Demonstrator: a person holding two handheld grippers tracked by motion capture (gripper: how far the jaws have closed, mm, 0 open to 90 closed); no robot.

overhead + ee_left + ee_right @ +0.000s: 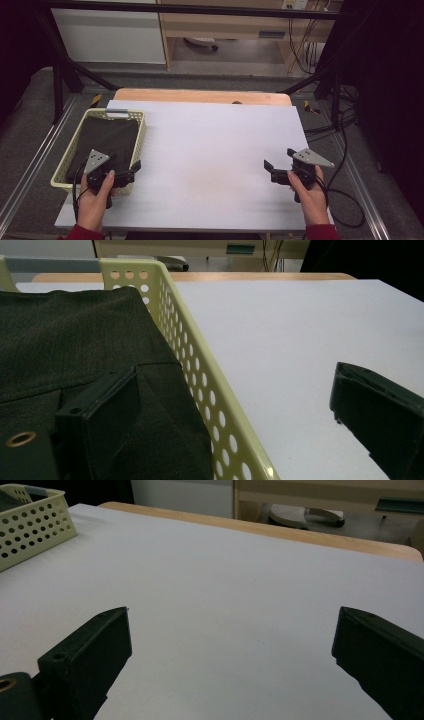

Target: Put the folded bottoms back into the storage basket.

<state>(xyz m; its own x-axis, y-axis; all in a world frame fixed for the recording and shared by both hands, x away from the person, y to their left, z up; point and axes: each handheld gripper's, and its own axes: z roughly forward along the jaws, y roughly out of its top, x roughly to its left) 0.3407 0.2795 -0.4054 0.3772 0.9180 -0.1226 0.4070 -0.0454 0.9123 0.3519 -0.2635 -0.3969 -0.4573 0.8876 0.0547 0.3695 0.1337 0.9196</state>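
A pale yellow perforated basket (pixel 142 131) stands at the table's left edge with a folded dark cloth (pixel 107 137) lying in it. My left gripper (pixel 125 165) is open at the basket's near right corner. In the left gripper view its jaws straddle the basket wall (pixel 200 375): one jaw is over the dark cloth (pixel 65 340), the other over the white tabletop. My right gripper (pixel 279 159) is open over the bare white table at the near right, with nothing between its jaws. The right gripper (pixel 231 617) view has the basket (pixel 30 525) far off at the upper left.
The white sheet (pixel 215 145) covers the table, with a wooden edge (pixel 200 95) showing at the back. Black frame struts (pixel 60 65) and metal rails flank the table. Cables (pixel 345 195) trail at the right. A cabinet (pixel 225 25) stands beyond.
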